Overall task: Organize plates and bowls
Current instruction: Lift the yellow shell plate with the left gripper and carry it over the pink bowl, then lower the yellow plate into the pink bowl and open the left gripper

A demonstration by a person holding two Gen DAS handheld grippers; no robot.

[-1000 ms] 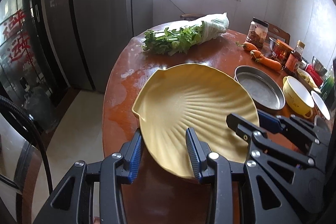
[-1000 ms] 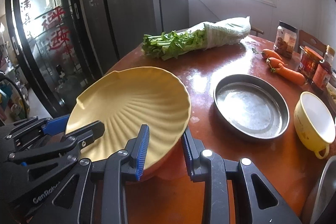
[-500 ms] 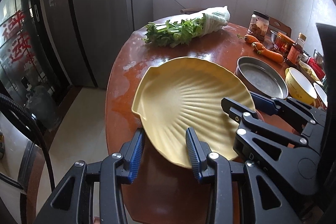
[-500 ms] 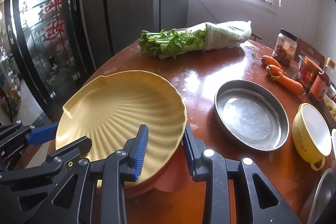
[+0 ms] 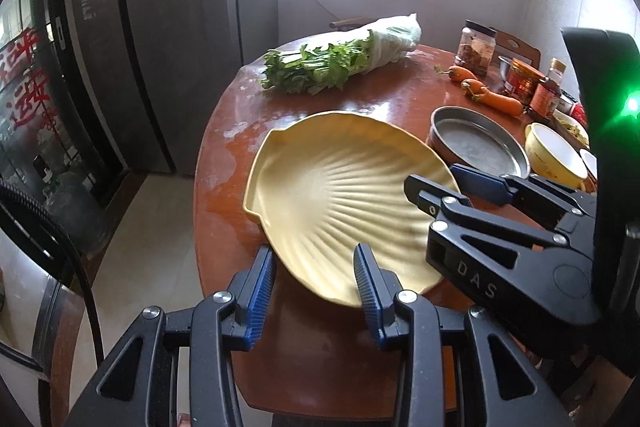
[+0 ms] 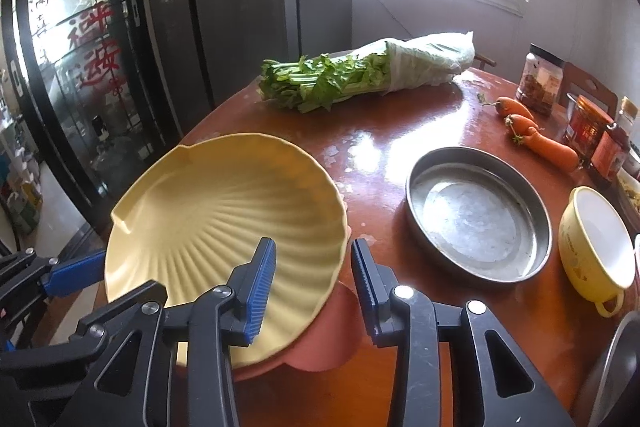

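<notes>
A: Well, what has changed since a second ago?

B: The right tongs [image 6: 313, 269] have just been opening. The rim of the pale yellow shell-shaped ribbed plate [image 6: 224, 223] sits between their blue pads, and now a gap shows on either side, so they are released. The plate has sunk onto a pink dish [image 6: 328, 343] beneath it, at the near left edge of the round reddish-brown wooden surface [image 6: 400, 131].

A: And the left tongs [image 5: 315, 279]?

B: They straddle the plate's near rim as before; I cannot tell whether they are clenched on it.

A: Any room around it?

B: The plate's left side overhangs the surface's edge above the floor. To its right, just beside it, lies a round grey metal pan [image 6: 478, 213], then a yellow handled cup [image 6: 596, 247]. Bare wood stretches ahead to the bagged bunch of green leafy stalks [image 6: 360, 75].
</notes>
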